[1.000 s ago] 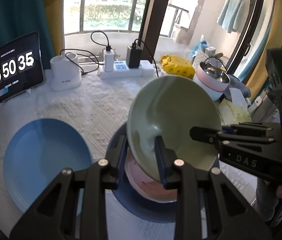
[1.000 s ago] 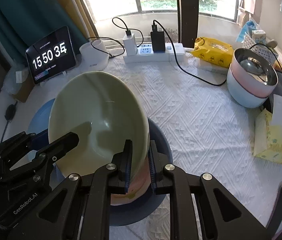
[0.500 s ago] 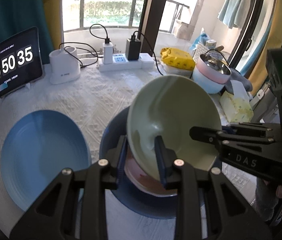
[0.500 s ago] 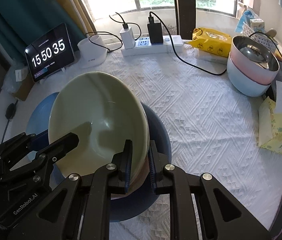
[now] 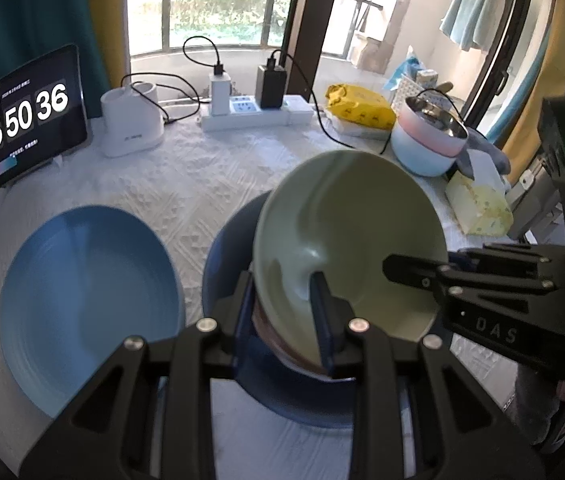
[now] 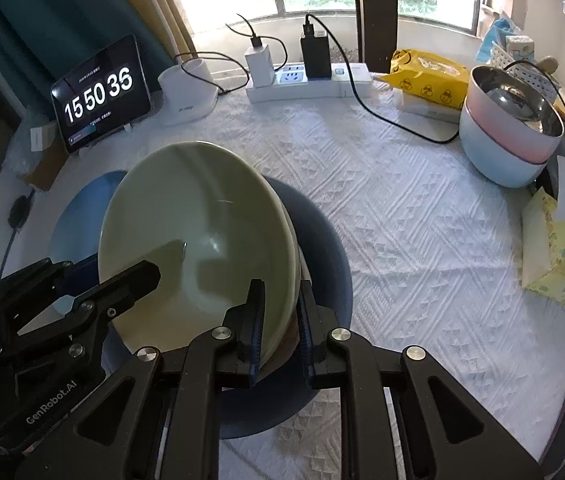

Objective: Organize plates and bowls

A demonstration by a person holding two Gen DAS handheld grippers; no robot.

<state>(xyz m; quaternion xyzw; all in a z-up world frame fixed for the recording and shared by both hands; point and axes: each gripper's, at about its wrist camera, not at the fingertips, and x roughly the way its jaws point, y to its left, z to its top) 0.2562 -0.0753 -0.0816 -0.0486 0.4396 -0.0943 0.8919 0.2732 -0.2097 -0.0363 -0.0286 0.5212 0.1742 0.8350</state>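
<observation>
Nearest, the left gripper (image 5: 282, 312) and the right gripper (image 6: 278, 320) both clench the rim of the green bowl (image 5: 346, 240) from opposite sides. The bowl hangs tilted, directly over a pink bowl (image 5: 270, 340) on the dark blue plate (image 6: 322, 248). Beside it lies the light blue plate (image 5: 82, 292); farther on the table (image 6: 402, 220), stacked bowls (image 6: 506, 140)

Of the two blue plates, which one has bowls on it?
The dark blue plate, at the middle, under the green bowl. The light blue plate beside it holds nothing.
</observation>
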